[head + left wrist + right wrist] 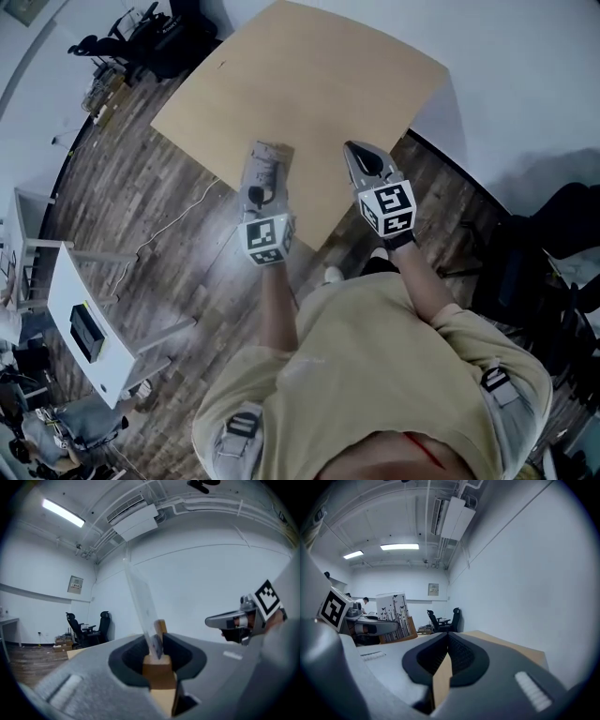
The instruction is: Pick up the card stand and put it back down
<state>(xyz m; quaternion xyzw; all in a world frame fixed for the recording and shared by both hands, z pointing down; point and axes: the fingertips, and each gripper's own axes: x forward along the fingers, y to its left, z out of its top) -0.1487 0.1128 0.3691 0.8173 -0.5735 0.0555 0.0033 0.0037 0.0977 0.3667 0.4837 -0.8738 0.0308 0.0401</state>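
Note:
The card stand (270, 152) is a small wooden block (159, 670) with a thin upright card in its slot. The card faces the right gripper view as a white sheet printed with black trees (393, 613). My left gripper (267, 161) is shut on the block and holds it above the near corner of the light wooden table (309, 84). In the left gripper view the pads (180, 656) press both sides of the block. My right gripper (354, 148) hangs beside it on the right, jaws shut on nothing (446, 641), pointing level over the table edge.
Black office chairs (141, 37) stand on the dark plank floor past the table's far left. A white desk (84, 328) is at the left, a black chair (553, 234) at the right. A cable (178, 220) trails across the floor. A person (364, 602) stands far off.

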